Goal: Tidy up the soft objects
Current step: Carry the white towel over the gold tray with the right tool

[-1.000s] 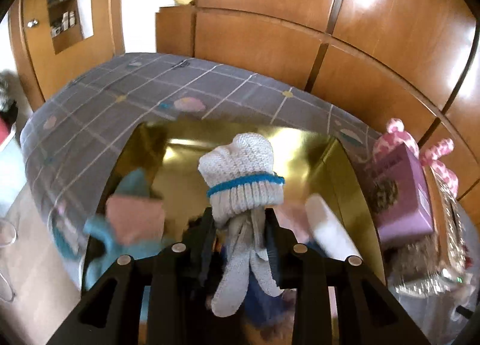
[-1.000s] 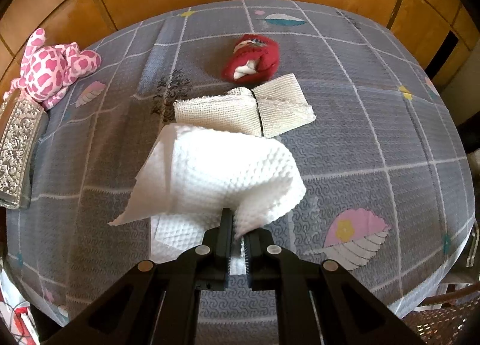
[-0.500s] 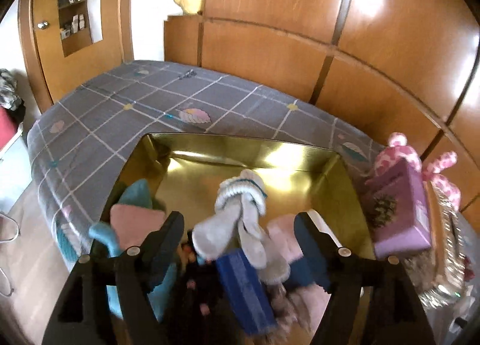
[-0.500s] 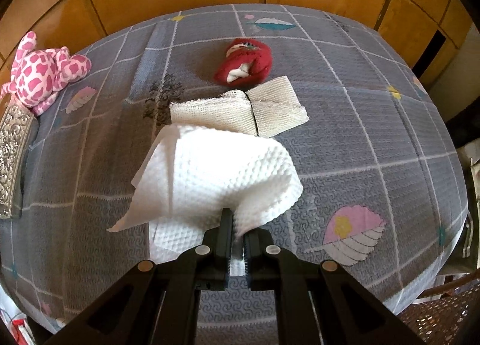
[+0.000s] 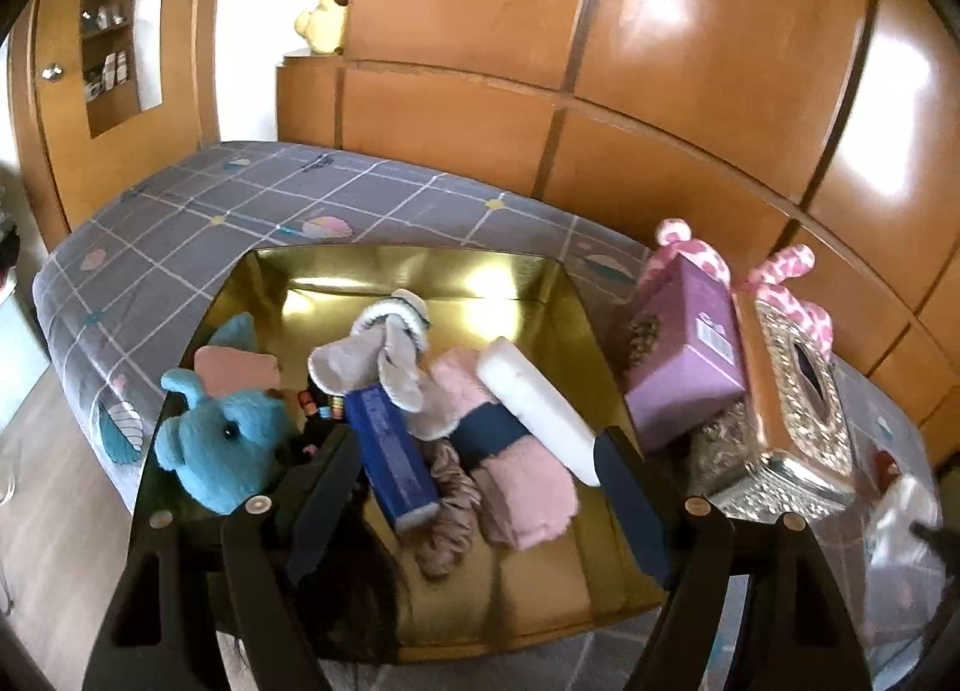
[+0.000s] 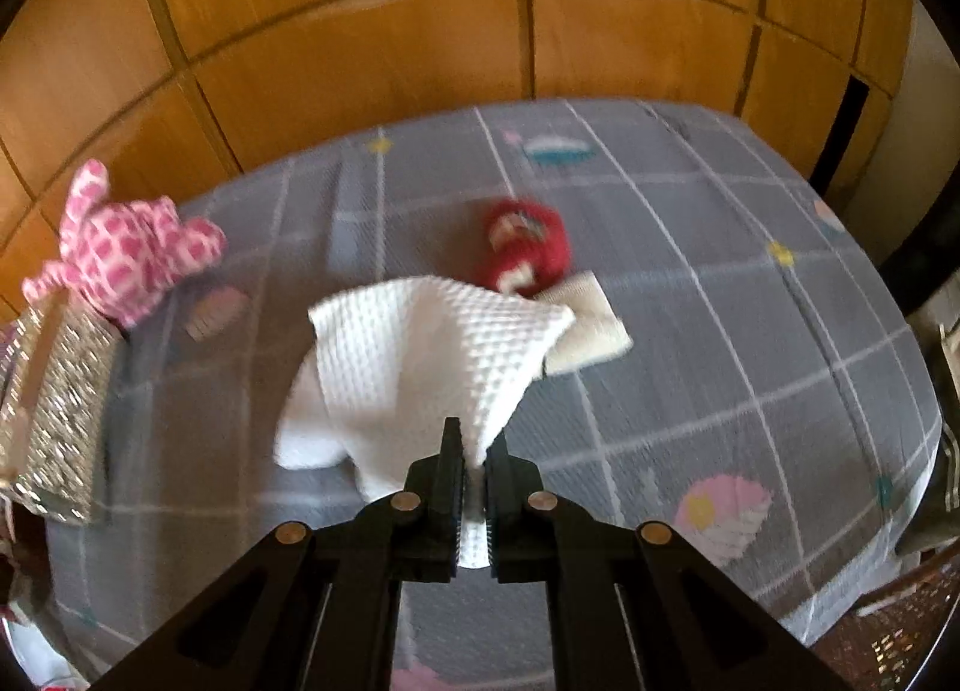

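Note:
My left gripper (image 5: 474,451) hangs open over the near half of a gold box (image 5: 390,265), with nothing between its fingers. Inside the box a grey knit glove (image 5: 384,355) with a blue band lies loose on a blue packet (image 5: 390,451). Beside them are a blue elephant plush (image 5: 228,445), a pink towel (image 5: 528,487), a white roll (image 5: 534,397) and a scrunchie (image 5: 447,511). My right gripper (image 6: 474,451) is shut on a corner of a white waffle cloth (image 6: 420,355), which hangs above the grey tablecloth. A red plush (image 6: 528,247) and a folded beige cloth (image 6: 588,331) lie behind it.
A purple carton (image 5: 684,355) and a silver tissue box (image 5: 792,409) stand right of the gold box, with a pink spotted plush (image 6: 126,253) behind them. Wooden wall panels close the far side. The table's edge drops off at the right.
My left gripper opened and let go of the grey glove, which fell into the gold box, and the gripper drew back. My right gripper lifted the white cloth off the table.

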`<state>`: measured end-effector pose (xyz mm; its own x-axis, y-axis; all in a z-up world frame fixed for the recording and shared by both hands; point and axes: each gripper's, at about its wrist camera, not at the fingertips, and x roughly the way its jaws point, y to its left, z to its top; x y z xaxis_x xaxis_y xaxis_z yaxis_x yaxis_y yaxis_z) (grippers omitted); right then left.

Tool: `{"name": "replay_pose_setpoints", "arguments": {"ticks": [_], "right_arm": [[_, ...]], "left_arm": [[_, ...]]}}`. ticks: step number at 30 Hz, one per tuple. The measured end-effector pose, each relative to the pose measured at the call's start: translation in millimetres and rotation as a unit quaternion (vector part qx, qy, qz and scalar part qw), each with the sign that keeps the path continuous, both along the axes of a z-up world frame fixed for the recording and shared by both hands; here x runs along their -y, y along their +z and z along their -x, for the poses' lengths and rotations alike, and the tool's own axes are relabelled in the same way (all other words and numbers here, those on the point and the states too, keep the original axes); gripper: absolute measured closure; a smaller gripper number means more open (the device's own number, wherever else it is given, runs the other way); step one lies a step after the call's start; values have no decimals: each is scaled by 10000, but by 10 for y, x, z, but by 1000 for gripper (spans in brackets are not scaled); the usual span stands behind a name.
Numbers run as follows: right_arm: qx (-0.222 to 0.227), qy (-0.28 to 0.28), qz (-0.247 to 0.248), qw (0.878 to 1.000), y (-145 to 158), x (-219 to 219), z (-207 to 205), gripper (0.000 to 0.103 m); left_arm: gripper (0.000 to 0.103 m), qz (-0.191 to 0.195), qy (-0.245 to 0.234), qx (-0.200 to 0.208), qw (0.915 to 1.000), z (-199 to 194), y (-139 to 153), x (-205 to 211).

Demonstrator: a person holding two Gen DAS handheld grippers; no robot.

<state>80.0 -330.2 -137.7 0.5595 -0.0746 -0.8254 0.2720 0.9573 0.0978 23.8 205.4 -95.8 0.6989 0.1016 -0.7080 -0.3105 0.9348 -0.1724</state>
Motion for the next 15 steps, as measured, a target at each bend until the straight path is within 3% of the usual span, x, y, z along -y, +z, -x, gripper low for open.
{"name": "replay_pose_setpoints", "arguments": {"ticks": [10,15], "right_arm": [[245,169,-59,9995,395,-241,-661,99],[409,446,163,9980,621,-615,-1012,99]], "left_arm": [[23,-47,-274,-42,9996,102,-1,164],[23,-28,-310,-70,9995,137,-13,170]]}}
